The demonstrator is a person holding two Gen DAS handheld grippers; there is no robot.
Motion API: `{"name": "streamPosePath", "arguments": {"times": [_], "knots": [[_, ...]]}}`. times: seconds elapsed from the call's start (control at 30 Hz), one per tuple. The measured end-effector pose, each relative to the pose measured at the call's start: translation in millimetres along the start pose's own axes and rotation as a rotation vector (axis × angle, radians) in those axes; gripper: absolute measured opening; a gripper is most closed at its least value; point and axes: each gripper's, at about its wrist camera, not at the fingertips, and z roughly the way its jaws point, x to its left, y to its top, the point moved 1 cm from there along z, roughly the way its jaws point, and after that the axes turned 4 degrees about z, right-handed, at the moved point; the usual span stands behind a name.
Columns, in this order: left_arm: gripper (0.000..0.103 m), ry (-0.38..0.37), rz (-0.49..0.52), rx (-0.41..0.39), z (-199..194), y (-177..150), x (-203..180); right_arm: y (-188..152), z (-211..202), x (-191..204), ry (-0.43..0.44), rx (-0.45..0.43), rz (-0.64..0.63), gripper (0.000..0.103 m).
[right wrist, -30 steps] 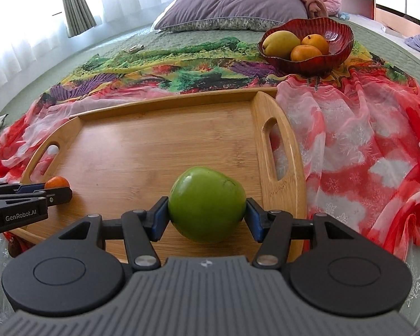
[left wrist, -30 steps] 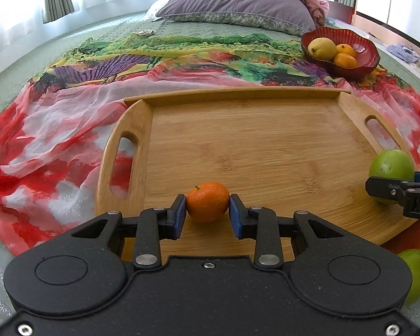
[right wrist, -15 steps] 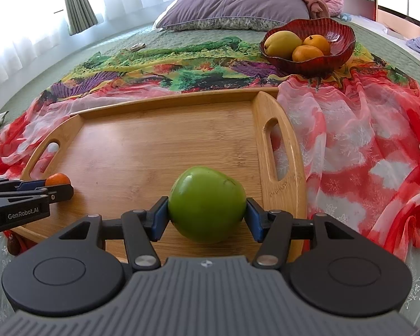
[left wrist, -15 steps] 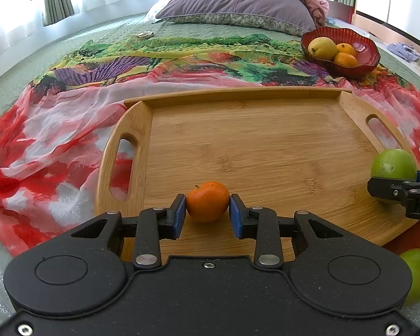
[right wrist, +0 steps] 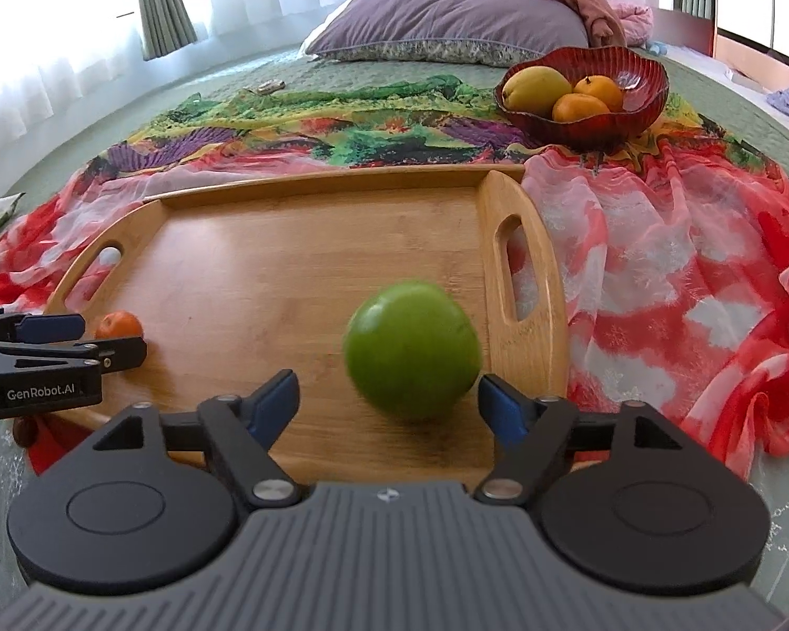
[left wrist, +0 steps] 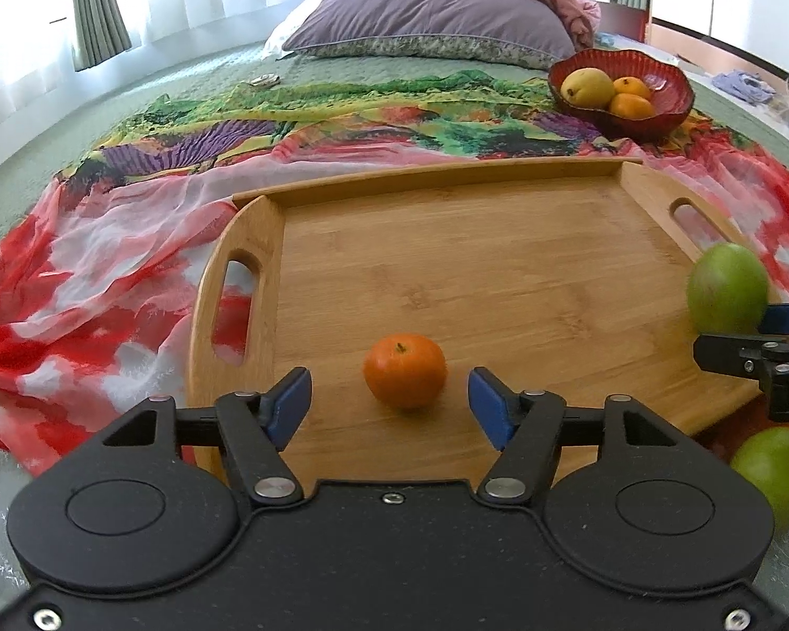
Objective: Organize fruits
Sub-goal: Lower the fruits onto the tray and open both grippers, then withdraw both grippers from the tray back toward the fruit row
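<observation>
Here, on a wooden tray [left wrist: 499,263] laid over a bright scarf [left wrist: 94,284] on a bed, two fruits sit freshly let go. At the tray's near left, the left gripper [left wrist: 389,399] has just been opening its jaws, which now stand spread, blue pads clear on either side of a small orange [left wrist: 405,376] resting on the wood between them. At the near right, close to the tray's right handle, the right gripper [right wrist: 389,405] has likewise just been opening; its jaws are spread around a green apple [right wrist: 413,349], which looks slightly blurred, as though not yet settled. Done well, the release likely calls for each gripper to back straight out along its own line, pads kept wide, so neither fruit is nudged; the apple, round and near the rim, seems the likelier to roll. The orange is small, glossy and bright, its stem dimple facing up; the apple is larger, smooth and evenly green. Another green fruit [left wrist: 778,468] lies off the tray at the near right. Farther right, a red bowl [right wrist: 641,73] at the far end of the scarf holds a yellow fruit and two oranges, presumably awaiting their turn.
</observation>
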Motion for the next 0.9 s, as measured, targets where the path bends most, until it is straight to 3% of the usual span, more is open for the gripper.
{"name": "streamPosePath", "arguments": {"times": [0.03, 0.1, 0.83, 0.9], "knots": [[0.067, -0.005, -0.003, -0.004, -2, -1, 1, -1, -2, 0, 0.001, -0.005, -0.003, 0.088], [0.081, -0.013, -0.014, -0.015, -7, -4, 0, -3, -8, -1, 0.0, -0.014, -0.009, 0.089], [0.09, -0.053, 0.035, -0.132, -66, -53, -22, -47, -73, -2, 0.034, -0.152, -0.105, 0.096], [0.101, -0.062, 0.036, -0.139, -70, -58, -24, -52, -77, -1, 0.035, -0.165, -0.114, 0.096]]}}
